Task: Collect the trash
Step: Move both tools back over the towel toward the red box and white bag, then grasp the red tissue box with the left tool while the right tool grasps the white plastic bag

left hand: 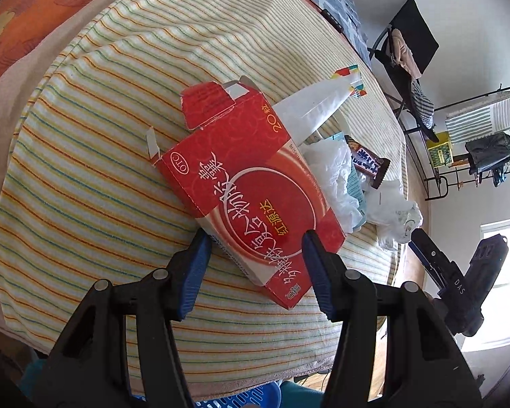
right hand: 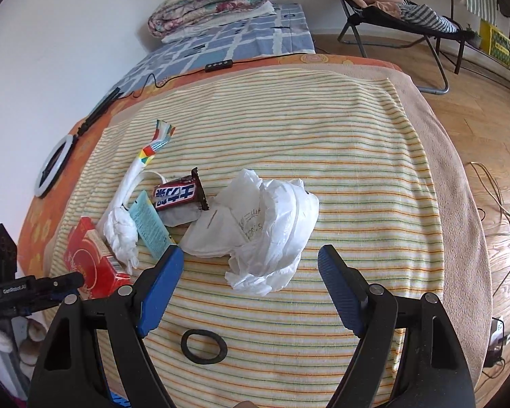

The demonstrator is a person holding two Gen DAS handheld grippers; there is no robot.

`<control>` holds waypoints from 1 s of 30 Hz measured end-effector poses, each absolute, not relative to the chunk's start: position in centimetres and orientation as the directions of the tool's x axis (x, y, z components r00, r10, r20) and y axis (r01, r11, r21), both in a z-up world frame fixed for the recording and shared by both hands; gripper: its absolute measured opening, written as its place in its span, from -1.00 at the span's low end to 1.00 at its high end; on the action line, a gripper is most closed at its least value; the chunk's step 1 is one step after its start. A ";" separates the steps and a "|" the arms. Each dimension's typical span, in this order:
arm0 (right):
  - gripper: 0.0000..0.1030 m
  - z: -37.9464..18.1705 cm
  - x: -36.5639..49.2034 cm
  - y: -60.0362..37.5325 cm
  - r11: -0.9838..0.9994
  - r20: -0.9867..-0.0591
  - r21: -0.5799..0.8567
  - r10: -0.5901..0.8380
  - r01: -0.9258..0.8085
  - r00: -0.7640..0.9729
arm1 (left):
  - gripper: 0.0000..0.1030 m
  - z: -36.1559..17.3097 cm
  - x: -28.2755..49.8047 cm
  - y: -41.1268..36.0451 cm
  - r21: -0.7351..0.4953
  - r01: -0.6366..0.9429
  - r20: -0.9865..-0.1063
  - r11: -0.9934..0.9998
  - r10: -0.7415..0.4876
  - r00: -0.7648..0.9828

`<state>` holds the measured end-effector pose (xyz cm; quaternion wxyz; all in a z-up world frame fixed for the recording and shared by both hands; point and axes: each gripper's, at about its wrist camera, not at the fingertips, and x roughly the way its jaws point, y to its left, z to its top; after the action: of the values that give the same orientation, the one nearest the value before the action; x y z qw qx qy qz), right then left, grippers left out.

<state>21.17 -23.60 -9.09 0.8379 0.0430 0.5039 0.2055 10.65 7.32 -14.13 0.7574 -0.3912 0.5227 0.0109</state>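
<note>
Red cardboard is filling the left wrist view: the left gripper (left hand: 255, 238) is holding its fingers apart astride the near end of the box (left hand: 251, 183), one pad at its edge, the other over its printed face, neither pressing on it as far as I can tell. The box is lying flat on the striped blanket (left hand: 85, 170), flaps open, so this looks like lining up for a pinch across its width. Further right, the trash is sitting in a loose cluster: a white wrapper (right hand: 122, 227), a blue slip (right hand: 149, 227), a candy bar (right hand: 178, 194). The right gripper (right hand: 251, 268) is hovering wide open before the crumpled bag (right hand: 265, 224), probably spread to take in its bulk.
</note>
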 end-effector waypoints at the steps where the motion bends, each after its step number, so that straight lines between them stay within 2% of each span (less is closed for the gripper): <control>1: 0.58 -9.2 21.3 -23.7 0.912 -0.827 0.284 0.389 -0.295 0.406 | 0.08 -14.1 10.7 7.3 -0.583 -0.426 -0.799 0.692 -0.392 0.456; 6: 0.58 -9.2 21.6 -23.9 0.913 -0.826 0.299 0.393 -0.279 0.404 | 0.08 -13.7 11.5 7.1 -0.585 -0.426 -0.795 0.690 -0.383 0.471; 11: 0.58 -9.2 21.5 -23.9 0.913 -0.829 0.296 0.391 -0.280 0.400 | 0.10 -12.7 12.9 6.2 -0.527 -0.390 -0.820 0.755 -0.331 0.466; 12: 0.58 -9.2 21.5 -23.9 0.914 -0.829 0.296 0.391 -0.279 0.400 | 0.14 -12.6 13.3 5.9 -0.517 -0.385 -0.826 0.764 -0.327 0.459; 14: 0.58 -9.1 21.5 -23.8 0.915 -0.830 0.291 0.387 -0.281 0.401 | 0.39 -12.5 13.7 5.6 -0.506 -0.382 -0.831 0.773 -0.319 0.456; 17: 0.58 -9.1 21.4 -23.8 0.917 -0.831 0.281 0.380 -0.283 0.406 | 0.56 -12.3 14.0 4.9 -0.494 -0.391 -0.837 0.777 -0.303 0.456; 30: 0.58 -9.3 21.6 -23.8 0.921 -0.836 0.283 0.374 -0.269 0.401 | 0.57 -12.8 17.6 0.1 -0.351 -0.380 -0.901 0.856 -0.198 0.386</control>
<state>21.55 -23.84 -9.28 0.8353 0.0512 0.5125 0.1924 17.63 0.15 -12.80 0.7900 -0.2621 0.5513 0.0574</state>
